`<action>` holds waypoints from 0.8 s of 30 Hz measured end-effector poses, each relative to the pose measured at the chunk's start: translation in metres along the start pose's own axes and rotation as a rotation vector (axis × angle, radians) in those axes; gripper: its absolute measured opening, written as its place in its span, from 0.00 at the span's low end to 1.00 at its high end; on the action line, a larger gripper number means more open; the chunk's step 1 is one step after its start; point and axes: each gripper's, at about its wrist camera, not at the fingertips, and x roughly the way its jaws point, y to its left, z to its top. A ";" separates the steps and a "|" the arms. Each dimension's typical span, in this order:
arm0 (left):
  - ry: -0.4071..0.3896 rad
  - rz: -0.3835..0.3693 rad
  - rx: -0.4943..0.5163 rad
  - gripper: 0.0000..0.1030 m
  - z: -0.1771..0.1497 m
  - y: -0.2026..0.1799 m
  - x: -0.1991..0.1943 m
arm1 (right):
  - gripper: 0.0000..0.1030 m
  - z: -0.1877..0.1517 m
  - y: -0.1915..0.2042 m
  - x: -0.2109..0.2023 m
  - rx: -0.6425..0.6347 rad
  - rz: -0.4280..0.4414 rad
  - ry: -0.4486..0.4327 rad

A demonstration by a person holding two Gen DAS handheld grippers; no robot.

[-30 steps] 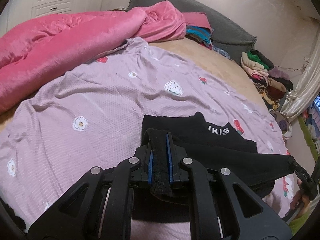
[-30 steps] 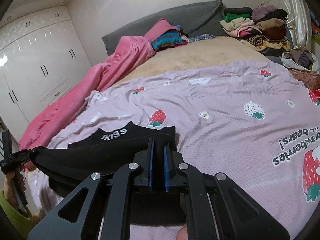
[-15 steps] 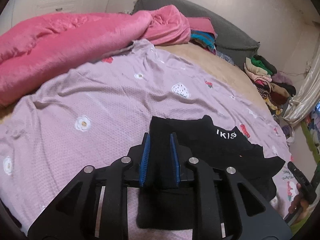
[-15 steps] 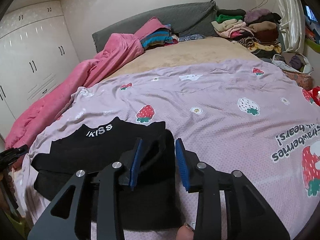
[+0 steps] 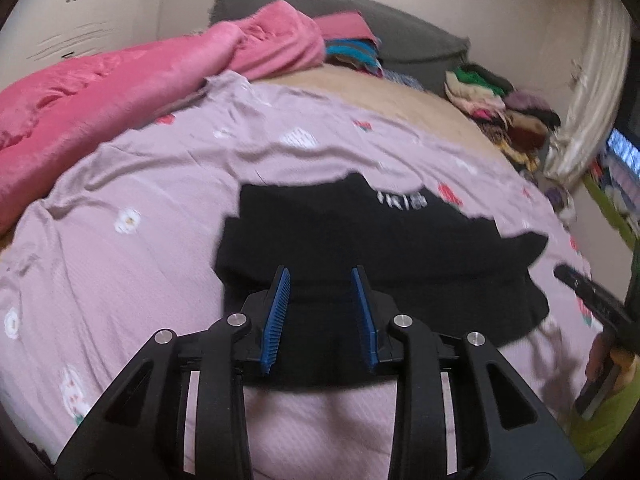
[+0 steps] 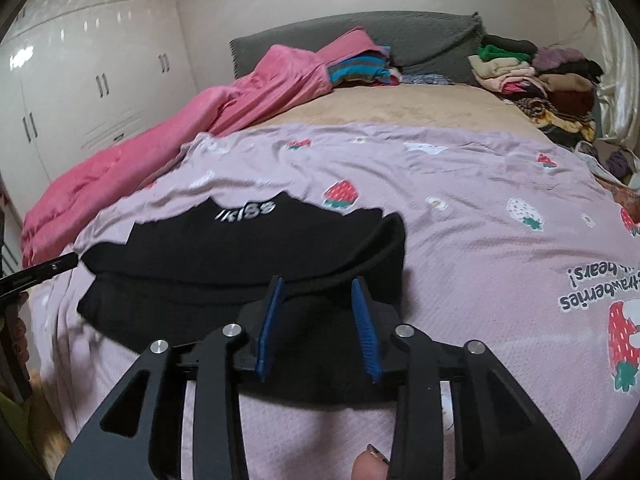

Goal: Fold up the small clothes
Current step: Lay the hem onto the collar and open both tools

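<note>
Bedroom with a bed under a lilac strawberry-print sheet (image 6: 460, 184). Far left: white wardrobe doors (image 6: 80, 92); alongside, a bunched pink blanket (image 5: 112, 96) along the sheet's left edge. Behind: grey headboard cushion (image 6: 420, 40), with striped folded textiles (image 6: 360, 70) before it. Far right: a stack of folded clothes (image 6: 532, 76) at the mattress corner and a pale curtain (image 5: 592, 80).

Centre, near the front edge of the sheet: black garment (image 5: 380, 248) lying flat, folded over itself, white lettering (image 6: 246, 212) toward the headboard, one edge curled up on the right side.

Left gripper (image 5: 322, 312): jaws just opened further, parted over the garment's near left part, cloth between the blue pads (image 5: 278, 320) without being pinched. Right gripper (image 6: 318, 320): jaws parted after a slight closing, astride the garment's near right part below the curled edge, cloth released. Nothing blocking either gripper.
</note>
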 end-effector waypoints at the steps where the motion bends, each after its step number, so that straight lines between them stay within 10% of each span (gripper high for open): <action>1: 0.013 0.002 0.009 0.22 -0.005 -0.003 0.003 | 0.31 -0.002 0.003 0.001 -0.008 0.003 0.005; 24: 0.121 0.149 0.105 0.38 -0.008 -0.008 0.059 | 0.31 -0.014 0.024 0.074 -0.115 -0.040 0.186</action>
